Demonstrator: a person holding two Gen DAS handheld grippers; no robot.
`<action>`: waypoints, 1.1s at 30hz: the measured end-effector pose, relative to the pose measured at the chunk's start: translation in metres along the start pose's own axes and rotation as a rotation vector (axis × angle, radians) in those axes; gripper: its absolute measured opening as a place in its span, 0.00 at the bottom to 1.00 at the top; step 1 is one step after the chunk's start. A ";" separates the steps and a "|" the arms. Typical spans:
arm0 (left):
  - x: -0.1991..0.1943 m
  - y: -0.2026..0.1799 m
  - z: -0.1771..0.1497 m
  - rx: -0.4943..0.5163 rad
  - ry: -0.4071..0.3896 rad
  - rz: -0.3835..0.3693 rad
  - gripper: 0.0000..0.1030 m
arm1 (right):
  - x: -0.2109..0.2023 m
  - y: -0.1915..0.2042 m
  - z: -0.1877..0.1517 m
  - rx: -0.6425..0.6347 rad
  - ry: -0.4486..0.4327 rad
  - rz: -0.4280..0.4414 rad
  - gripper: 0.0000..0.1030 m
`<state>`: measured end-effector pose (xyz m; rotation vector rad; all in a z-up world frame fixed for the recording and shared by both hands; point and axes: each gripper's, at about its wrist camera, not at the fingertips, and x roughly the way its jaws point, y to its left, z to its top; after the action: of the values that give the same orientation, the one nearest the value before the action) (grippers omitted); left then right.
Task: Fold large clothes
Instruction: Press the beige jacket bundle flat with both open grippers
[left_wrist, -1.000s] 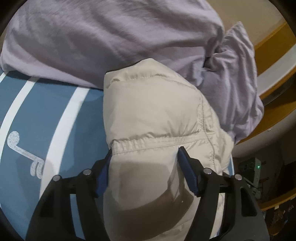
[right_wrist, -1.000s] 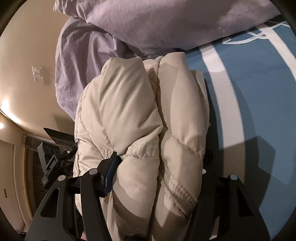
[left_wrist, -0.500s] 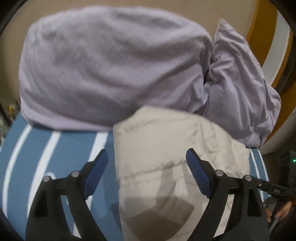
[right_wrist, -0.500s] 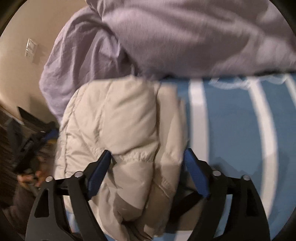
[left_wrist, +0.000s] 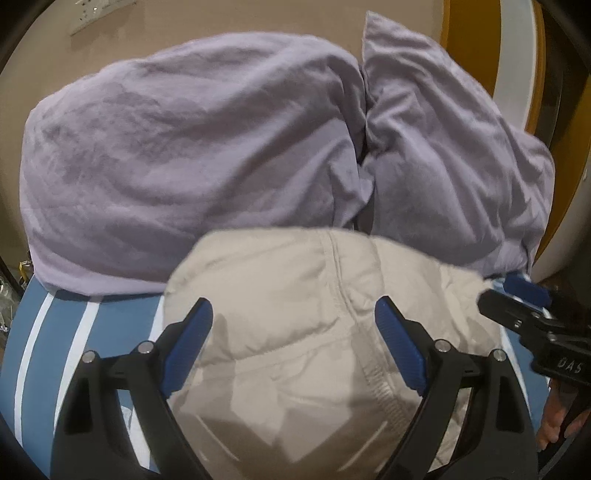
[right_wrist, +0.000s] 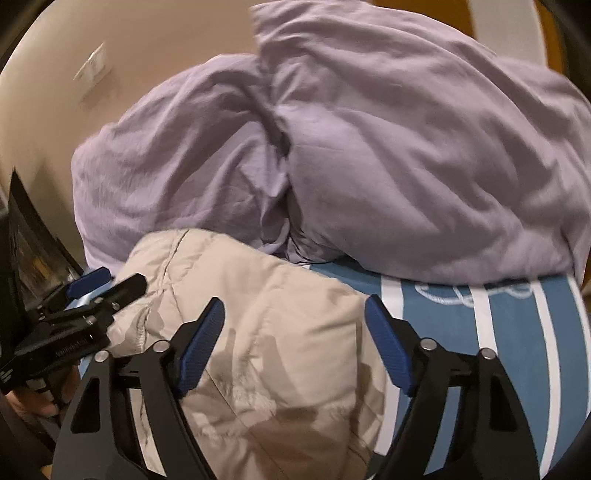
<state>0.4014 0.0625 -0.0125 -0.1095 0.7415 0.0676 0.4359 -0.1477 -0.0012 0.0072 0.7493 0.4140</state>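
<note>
The folded beige puffer jacket (left_wrist: 314, 332) was seen on the blue striped bed (right_wrist: 509, 332), just below both claws, running away from them toward the purple pillows (left_wrist: 184, 155). The left claw (left_wrist: 293, 343) had just been opened wide; the right claw (right_wrist: 293, 343) was held apart too. Nothing was gripped. Both claws looked equally near.

Matt quilted cloth jacket (left_wrist: 295, 332)

Beige jacket (left_wrist: 295, 314), lilac pillows (left_wrist: 192, 155), blue/white-striped sheet (right_wrist: 517, 332).
</note>
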 end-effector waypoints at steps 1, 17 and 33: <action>0.002 0.000 -0.003 -0.001 0.007 -0.001 0.87 | 0.006 0.003 -0.002 -0.020 0.009 -0.004 0.71; 0.014 -0.001 -0.016 0.023 -0.005 -0.008 0.90 | 0.026 0.004 -0.031 -0.035 0.013 -0.031 0.68; 0.023 -0.006 -0.021 0.047 -0.005 0.007 0.93 | 0.035 0.000 -0.041 -0.013 0.000 -0.042 0.71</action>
<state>0.4047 0.0544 -0.0425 -0.0620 0.7378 0.0572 0.4319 -0.1405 -0.0546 -0.0210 0.7455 0.3789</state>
